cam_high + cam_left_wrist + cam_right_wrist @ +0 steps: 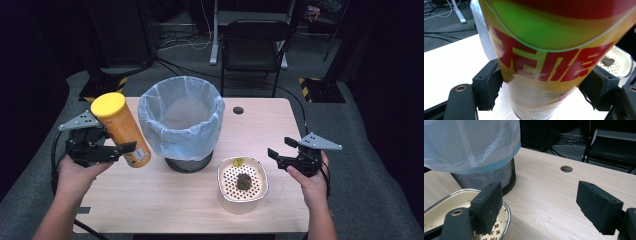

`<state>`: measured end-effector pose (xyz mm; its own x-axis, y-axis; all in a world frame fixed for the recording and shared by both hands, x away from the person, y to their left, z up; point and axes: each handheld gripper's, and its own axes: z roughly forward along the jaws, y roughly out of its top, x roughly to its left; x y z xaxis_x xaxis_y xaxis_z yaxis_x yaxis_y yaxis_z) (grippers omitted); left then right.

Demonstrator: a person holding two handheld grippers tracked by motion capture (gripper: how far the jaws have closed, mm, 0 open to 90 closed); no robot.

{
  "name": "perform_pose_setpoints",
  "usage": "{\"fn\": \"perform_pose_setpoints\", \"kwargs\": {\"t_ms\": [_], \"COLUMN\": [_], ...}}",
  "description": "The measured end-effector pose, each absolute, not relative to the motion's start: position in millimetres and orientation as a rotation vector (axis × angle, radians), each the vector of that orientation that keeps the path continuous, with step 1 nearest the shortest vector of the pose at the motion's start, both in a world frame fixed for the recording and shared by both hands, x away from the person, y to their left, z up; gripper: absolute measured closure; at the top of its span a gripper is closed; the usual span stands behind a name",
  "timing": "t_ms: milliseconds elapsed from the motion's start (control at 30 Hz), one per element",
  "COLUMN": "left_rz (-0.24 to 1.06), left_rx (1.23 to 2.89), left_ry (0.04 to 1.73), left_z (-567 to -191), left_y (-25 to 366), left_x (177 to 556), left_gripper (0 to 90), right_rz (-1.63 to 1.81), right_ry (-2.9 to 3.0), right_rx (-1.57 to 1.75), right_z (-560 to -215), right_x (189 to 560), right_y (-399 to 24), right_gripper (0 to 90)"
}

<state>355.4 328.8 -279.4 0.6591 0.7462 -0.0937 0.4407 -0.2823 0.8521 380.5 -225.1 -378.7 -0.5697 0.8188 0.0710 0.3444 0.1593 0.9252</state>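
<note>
My left gripper (117, 148) is shut on a tall orange chip can (122, 129) with a yellow lid, held tilted above the table's left side, beside the bin. In the left gripper view the can (549, 55) with red lettering sits clamped between both black pads (491, 85). My right gripper (281, 150) hovers open at the table's right side, just right of a cream perforated dish (243, 184) holding a dark lump and a small yellow bit. In the right gripper view its jaws (541, 207) stand wide apart with nothing between them, the left pad over the dish rim (507, 215).
A mesh waste bin lined with a pale blue bag (181, 120) stands at the table's middle back; its mesh base (486, 178) is close to the dish. A round cable hole (238, 110) lies behind it. A black chair (252, 45) stands beyond the table.
</note>
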Motion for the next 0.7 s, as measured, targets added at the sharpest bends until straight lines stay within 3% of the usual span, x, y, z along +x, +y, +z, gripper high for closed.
{"fn": "perform_pose_setpoints", "kwargs": {"t_ms": [467,700], "left_rz": [0.424,0.411], "left_rx": [1.928,1.922], "left_ry": [0.901,0.876], "left_z": [-204,-188], "left_y": [313,288], "left_x": [371,397], "left_gripper": [24.2,24.2], "right_rz": [1.396,1.395], "right_ry": [1.997,1.994], "right_rx": [1.119,1.124], "right_z": [-383,-384], "right_x": [384,385], "right_y": [-226,-228], "right_gripper": [20.7,20.7]}}
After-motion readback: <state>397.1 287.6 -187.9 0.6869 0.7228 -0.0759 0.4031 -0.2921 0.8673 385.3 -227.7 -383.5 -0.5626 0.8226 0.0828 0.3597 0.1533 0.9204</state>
